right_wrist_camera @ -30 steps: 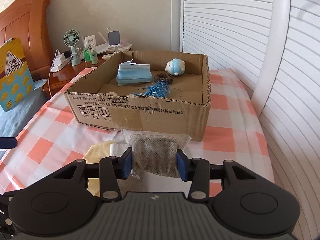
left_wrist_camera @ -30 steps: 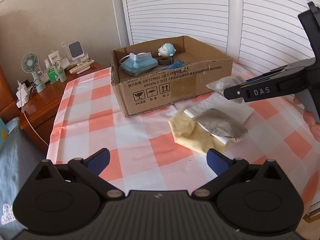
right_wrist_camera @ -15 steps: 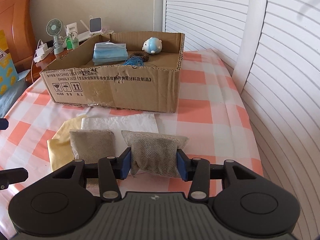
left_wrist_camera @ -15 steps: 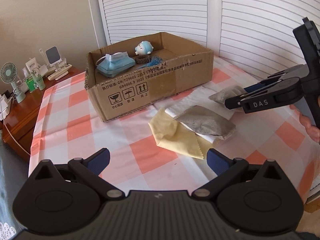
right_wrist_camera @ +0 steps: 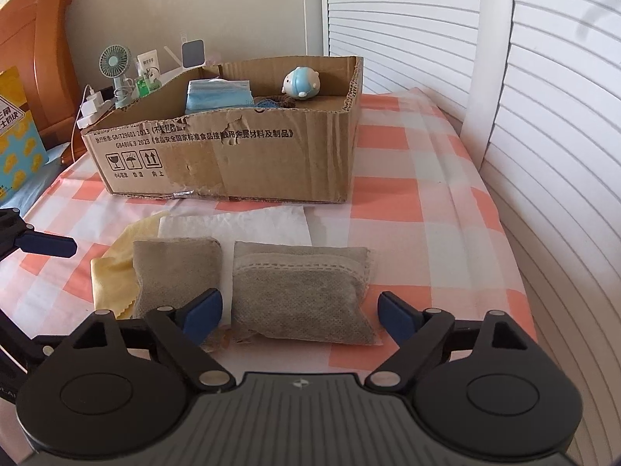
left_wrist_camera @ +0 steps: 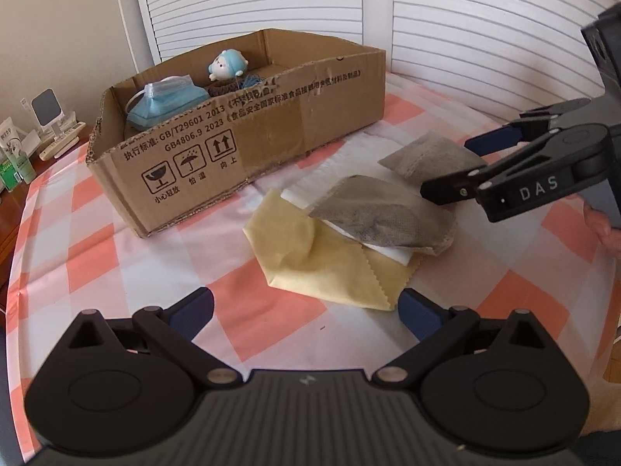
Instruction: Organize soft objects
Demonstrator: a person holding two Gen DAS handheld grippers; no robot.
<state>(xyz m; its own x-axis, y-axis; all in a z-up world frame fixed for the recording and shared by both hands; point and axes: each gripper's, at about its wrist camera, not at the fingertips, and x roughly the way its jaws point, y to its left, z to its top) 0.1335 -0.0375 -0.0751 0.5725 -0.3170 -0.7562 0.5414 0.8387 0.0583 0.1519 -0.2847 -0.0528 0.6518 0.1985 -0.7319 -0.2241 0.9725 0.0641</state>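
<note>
Two grey fabric sachets lie side by side on the checked tablecloth: one (right_wrist_camera: pixel 300 295) (left_wrist_camera: pixel 431 157) between my right gripper's open fingers, the other (right_wrist_camera: pixel 174 272) (left_wrist_camera: pixel 382 213) to its left on a white paper towel (right_wrist_camera: pixel 233 223) and a yellow cloth (left_wrist_camera: pixel 330 260) (right_wrist_camera: pixel 110 268). My right gripper (right_wrist_camera: pixel 299 312) (left_wrist_camera: pixel 458 167) is open and holds nothing. My left gripper (left_wrist_camera: pixel 306 310) is open and empty, low over the cloth's near edge. A cardboard box (left_wrist_camera: pixel 240 136) (right_wrist_camera: pixel 233 155) behind holds blue face masks (left_wrist_camera: pixel 165 97), a small blue plush (left_wrist_camera: pixel 227 64) and blue string.
A wooden bedside table (right_wrist_camera: pixel 101 105) at the left carries a small fan (right_wrist_camera: pixel 114 64), bottles and a charger. A white louvred shutter (right_wrist_camera: pixel 427 31) runs along the back and right. The table's right edge (right_wrist_camera: pixel 516 272) is close to my right gripper.
My right gripper lowered the sachet onto the table beside the other one and opened, letting it go. My left gripper has moved closer to the cloths.
</note>
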